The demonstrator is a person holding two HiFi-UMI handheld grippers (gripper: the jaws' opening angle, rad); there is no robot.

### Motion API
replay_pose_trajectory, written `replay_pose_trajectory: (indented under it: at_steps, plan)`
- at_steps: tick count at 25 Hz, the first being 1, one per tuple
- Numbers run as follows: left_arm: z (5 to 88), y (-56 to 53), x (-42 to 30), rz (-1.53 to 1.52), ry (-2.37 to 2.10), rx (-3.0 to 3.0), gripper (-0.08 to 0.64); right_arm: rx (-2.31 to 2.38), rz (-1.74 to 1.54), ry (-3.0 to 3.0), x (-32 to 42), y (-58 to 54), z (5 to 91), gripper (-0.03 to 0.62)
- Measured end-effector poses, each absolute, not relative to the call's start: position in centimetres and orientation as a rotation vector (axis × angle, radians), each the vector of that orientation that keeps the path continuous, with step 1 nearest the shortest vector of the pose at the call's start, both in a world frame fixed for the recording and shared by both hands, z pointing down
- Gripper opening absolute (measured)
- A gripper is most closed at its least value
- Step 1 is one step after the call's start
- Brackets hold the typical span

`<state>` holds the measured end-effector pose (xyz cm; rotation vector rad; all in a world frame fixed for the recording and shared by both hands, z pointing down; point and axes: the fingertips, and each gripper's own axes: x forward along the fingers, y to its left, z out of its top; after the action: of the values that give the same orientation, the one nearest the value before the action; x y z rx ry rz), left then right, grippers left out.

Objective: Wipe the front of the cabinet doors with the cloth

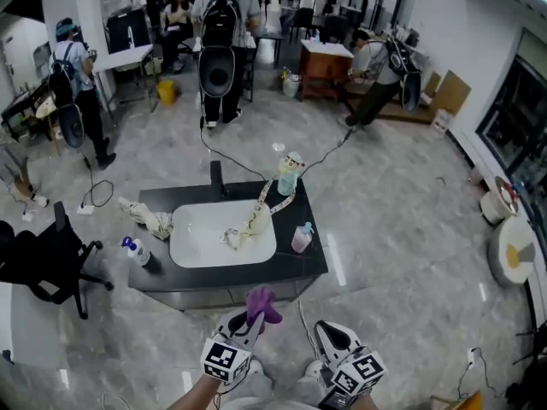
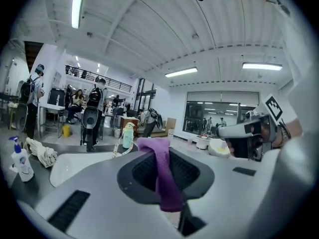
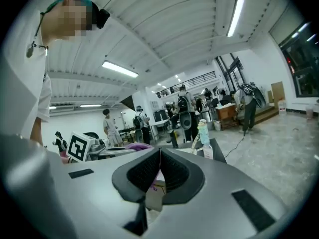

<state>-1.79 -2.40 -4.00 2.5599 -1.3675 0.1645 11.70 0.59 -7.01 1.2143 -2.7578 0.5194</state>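
Two grippers hover just near of the black-topped cabinet with its white sink. Left gripper has its jaws clenched on the purple cloth, which droops from them. Right gripper has its jaws pressed together, holding nothing

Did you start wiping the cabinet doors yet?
Done: the purple cloth is picked up. In hand: the left gripper pinches it in its fingers, not yet on the cabinet doors. The right gripper is shut and empty. Left: all the wiping, it seems.
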Motion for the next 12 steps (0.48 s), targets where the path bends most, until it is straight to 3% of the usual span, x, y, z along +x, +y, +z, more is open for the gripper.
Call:
replay_pose_trajectory:
  at_steps: [12]
  plan:
    - [-12.6,4.4,-6.8,-0.036,-1.701,2.386,0.048,1.076,0.319,-2.944,11.5,3.0,-15.4,0.028]
